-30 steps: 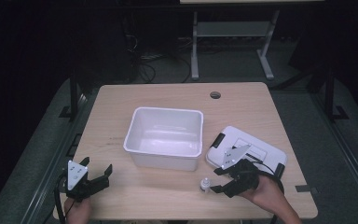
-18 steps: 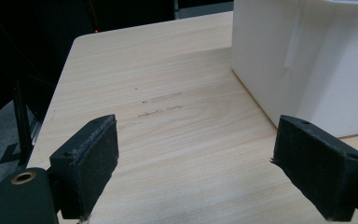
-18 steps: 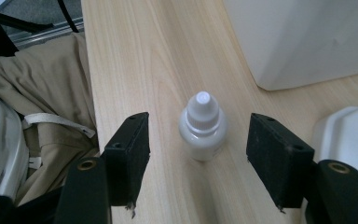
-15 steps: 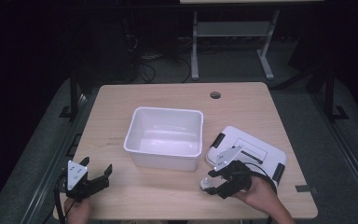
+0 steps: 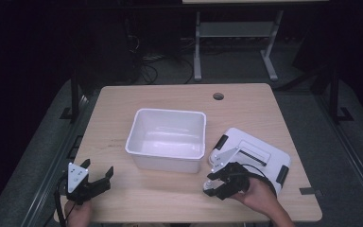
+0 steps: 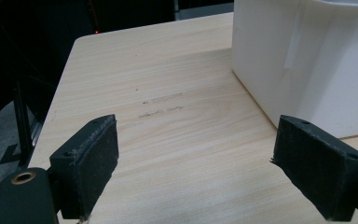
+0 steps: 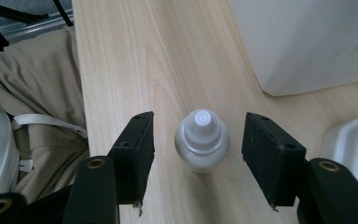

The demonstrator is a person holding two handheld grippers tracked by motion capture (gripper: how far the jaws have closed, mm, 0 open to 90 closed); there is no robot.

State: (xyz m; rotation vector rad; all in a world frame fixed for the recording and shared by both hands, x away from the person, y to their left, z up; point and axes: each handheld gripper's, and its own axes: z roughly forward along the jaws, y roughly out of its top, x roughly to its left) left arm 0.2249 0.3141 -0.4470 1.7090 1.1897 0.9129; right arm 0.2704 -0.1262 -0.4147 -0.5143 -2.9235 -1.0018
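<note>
Two pairs of tongs, neither gripping anything. Right tongs (image 7: 198, 119) parted and lowered over a small bottle (image 7: 202, 147), which stands upright on the worktop (image 5: 170, 198) squarely between the pads with a gap on either side. Just been closing in on it, not yet pressing. Held this way, most likely, to straddle the bottle's body below the cap and pinch it evenly without tipping it.

Left tongs (image 6: 198, 123) wide open, nothing between the pads, resting low over bare wood well apart from the right tongs. Probably parked out of the way until needed.

Ahead of both tongs and between them, a white tub (image 5: 165, 163), open side up, seemingly ready to receive the bottle. Just beyond the right tongs, a flat white case (image 5: 260, 151), partly covered by them in the high view.

Hard to make out:
- the bottle in the high view, no more than a pale speck at the tips of the right tongs
- its label and contents
- the tub's inside, apparently empty but washed out

Cut off at the edge of the right gripper view, beside the left pad: beige cloth (image 7: 37, 126), perhaps the person's clothing.
</note>
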